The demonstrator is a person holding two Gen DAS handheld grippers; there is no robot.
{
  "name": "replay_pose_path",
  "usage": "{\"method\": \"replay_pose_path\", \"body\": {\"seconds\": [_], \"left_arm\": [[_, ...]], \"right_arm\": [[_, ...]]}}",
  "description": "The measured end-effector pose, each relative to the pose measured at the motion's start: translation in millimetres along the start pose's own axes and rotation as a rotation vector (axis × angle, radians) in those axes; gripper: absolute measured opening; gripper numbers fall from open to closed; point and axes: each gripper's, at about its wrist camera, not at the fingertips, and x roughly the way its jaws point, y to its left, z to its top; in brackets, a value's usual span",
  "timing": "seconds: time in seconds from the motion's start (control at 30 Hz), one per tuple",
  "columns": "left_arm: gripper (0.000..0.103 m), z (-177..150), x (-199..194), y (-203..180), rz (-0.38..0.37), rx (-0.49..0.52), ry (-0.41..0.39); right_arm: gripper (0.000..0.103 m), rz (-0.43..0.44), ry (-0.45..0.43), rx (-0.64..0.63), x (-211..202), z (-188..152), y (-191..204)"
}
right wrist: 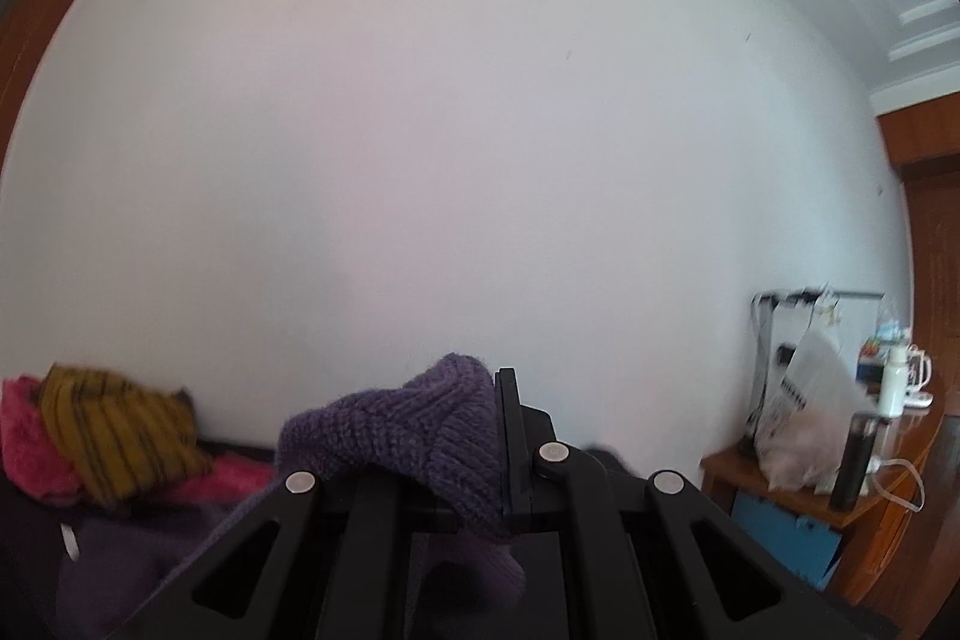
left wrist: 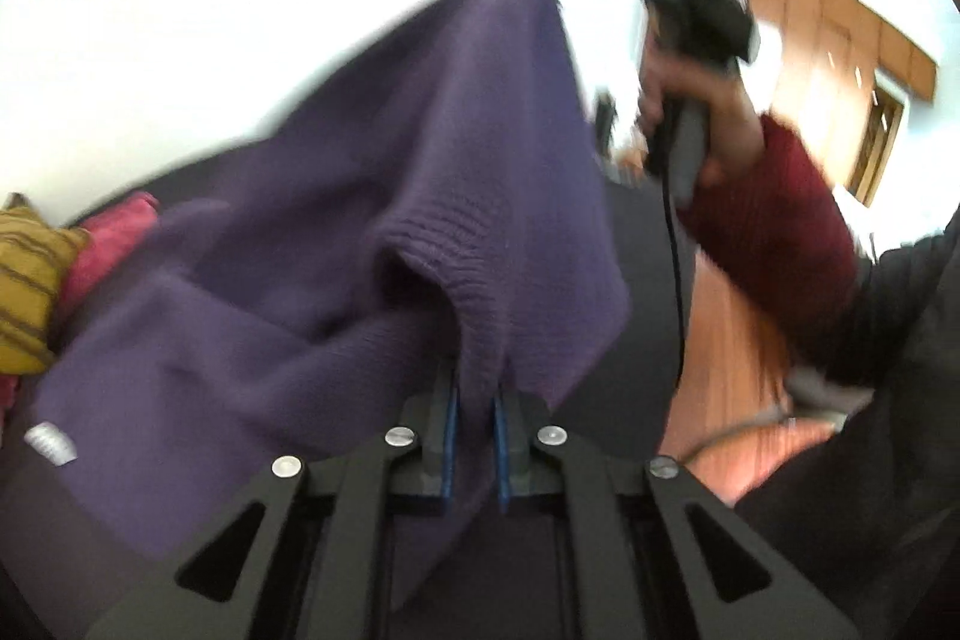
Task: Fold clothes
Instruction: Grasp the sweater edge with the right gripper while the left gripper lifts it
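The purple sweater (left wrist: 372, 196) is held up, clamped by the left gripper (left wrist: 475, 436) and the right gripper (right wrist: 480, 460). No fold is seen yet. More clothes (right wrist: 114, 430) are judged left.

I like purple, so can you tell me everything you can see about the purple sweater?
The purple sweater looks like soft, thick knit wool with a ribbed band along one edge. It is not folded yet: it hangs stretched and rumpled in the air between two grippers. The left gripper pinches the ribbed edge, and the right gripper clamps another bunched part higher up. Its lower part droops toward the dark surface, where a small white tag shows. The picture is blurry, so finer details cannot be seen.
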Motion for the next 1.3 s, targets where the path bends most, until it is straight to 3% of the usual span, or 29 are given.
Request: {"method": "replay_pose_path", "body": {"seconds": [0.23, 0.43, 0.5, 0.53, 0.57, 0.77, 0.87, 1.0, 1.13, 1.2, 1.23, 1.27, 1.3], "left_arm": [[0.011, 14, -41, -3, -0.011, 0.000, -0.155], [0.013, 16, -54, -18, -0.153, 0.025, -0.240], [0.035, 20, -59, -26, -0.175, 0.051, -0.266], [0.066, 22, -61, -30, -0.179, 0.064, -0.283], [0.089, 23, -65, -33, -0.177, 0.076, -0.309], [0.102, 23, -97, -35, -0.153, 0.095, -0.458], [0.102, 20, -110, -20, -0.173, 0.051, -0.496], [0.102, 19, -114, -3, -0.312, -0.025, -0.482], [0.102, 14, -110, -12, -0.448, -0.018, -0.447], [0.091, 13, -105, -21, -0.489, -0.021, -0.418], [0.072, 13, -101, -24, -0.495, -0.022, -0.396], [0.045, 14, -97, -27, -0.474, -0.028, -0.365], [0.032, 16, -95, -26, -0.429, -0.043, -0.342]], "right_arm": [[0.007, -0.019, -0.221, -0.058, -30, 74, 15], [0.007, -0.031, -0.422, -0.123, -71, 144, 44], [0.007, -0.034, -0.470, -0.130, -84, 162, 51], [0.007, -0.035, -0.499, -0.137, -93, 173, 55], [0.007, -0.038, -0.519, -0.143, -99, 180, 58], [0.007, -0.067, -0.632, -0.160, -145, 210, 65], [0.007, -0.084, -0.663, -0.152, -163, 215, 61], [0.007, -0.073, -0.654, -0.140, -170, 215, 58], [0.007, -0.057, -0.635, -0.152, -170, 211, 61], [0.007, -0.056, -0.634, -0.173, -175, 207, 63], [0.007, -0.055, -0.632, -0.175, -177, 205, 62], [0.007, -0.055, -0.628, -0.173, -177, 203, 61], [0.007, -0.054, -0.623, -0.172, -177, 201, 59]]}}
